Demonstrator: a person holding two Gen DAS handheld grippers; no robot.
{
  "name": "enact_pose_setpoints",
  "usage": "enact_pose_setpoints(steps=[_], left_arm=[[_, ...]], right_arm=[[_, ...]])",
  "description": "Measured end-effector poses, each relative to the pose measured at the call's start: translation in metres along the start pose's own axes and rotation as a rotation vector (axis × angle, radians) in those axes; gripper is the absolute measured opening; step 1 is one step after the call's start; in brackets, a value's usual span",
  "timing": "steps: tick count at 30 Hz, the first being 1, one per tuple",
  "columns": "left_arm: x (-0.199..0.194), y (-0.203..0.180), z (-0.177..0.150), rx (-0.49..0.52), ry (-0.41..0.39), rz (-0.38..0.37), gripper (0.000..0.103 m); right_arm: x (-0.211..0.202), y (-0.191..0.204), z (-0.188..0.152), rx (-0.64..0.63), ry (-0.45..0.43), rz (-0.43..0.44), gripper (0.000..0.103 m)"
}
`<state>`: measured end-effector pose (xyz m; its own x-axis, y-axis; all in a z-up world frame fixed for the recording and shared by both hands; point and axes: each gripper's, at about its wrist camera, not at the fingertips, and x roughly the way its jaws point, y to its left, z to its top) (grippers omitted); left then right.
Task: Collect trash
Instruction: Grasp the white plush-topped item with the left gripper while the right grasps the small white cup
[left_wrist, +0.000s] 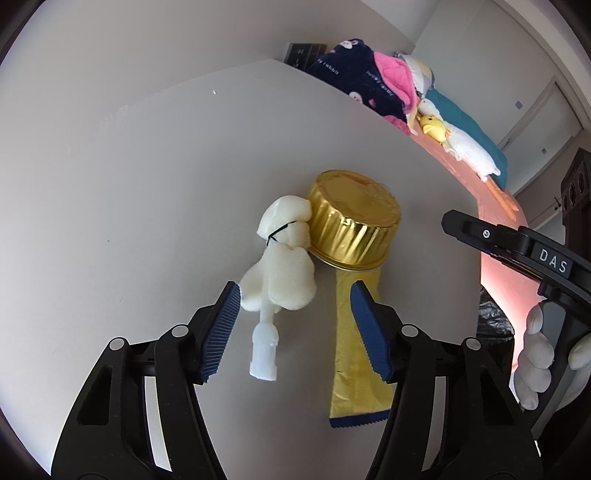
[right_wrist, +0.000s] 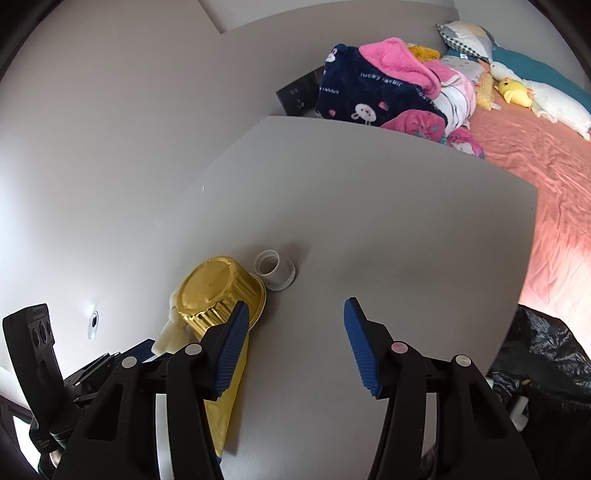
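On the grey table (left_wrist: 129, 166) lie an upturned gold foil cup (left_wrist: 352, 218), a white foam piece with a plastic stem (left_wrist: 284, 273), and a yellow wrapper with a blue end (left_wrist: 356, 350). My left gripper (left_wrist: 295, 332) is open, its jaws on either side of the foam piece's stem and the wrapper. In the right wrist view the gold cup (right_wrist: 218, 291), a white plastic cap (right_wrist: 275, 269) and the wrapper (right_wrist: 229, 398) lie at the left. My right gripper (right_wrist: 293, 347) is open and empty above the bare table (right_wrist: 369, 221).
A bed with a pink sheet (right_wrist: 535, 155), a navy and pink blanket (right_wrist: 376, 88) and plush toys (left_wrist: 436, 127) lies beyond the table. A black trash bag (right_wrist: 546, 358) sits at the table's right edge. The right gripper's body (left_wrist: 517, 251) shows in the left wrist view.
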<state>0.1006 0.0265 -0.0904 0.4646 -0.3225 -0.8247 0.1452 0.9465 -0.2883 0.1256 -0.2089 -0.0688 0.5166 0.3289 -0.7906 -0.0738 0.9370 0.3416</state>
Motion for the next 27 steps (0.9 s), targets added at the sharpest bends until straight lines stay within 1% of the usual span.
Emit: enact_pose_setpoints(steps=[5, 10, 20, 22, 25, 27], left_arm=[[0.011, 0.007, 0.004, -0.005, 0.017, 0.019, 0.060], [0.013, 0.012, 0.009, -0.004, 0.012, 0.028, 0.060], [0.017, 0.017, 0.022, 0.010, 0.007, 0.057, 0.060], [0.017, 0.017, 0.025, 0.020, 0.000, 0.061, 0.060], [0.019, 0.017, 0.028, 0.033, -0.001, 0.067, 0.060], [0.020, 0.018, 0.029, 0.043, -0.001, 0.075, 0.059]], right_arm=[[0.024, 0.003, 0.008, -0.030, 0.034, -0.008, 0.051], [0.041, 0.007, 0.016, -0.058, 0.047, -0.017, 0.051], [0.059, 0.018, 0.028, -0.114, 0.053, -0.015, 0.050], [0.061, 0.020, 0.030, -0.129, 0.051, -0.014, 0.047], [0.066, 0.022, 0.031, -0.148, 0.074, 0.001, 0.031], [0.067, 0.022, 0.032, -0.151, 0.070, -0.003, 0.029]])
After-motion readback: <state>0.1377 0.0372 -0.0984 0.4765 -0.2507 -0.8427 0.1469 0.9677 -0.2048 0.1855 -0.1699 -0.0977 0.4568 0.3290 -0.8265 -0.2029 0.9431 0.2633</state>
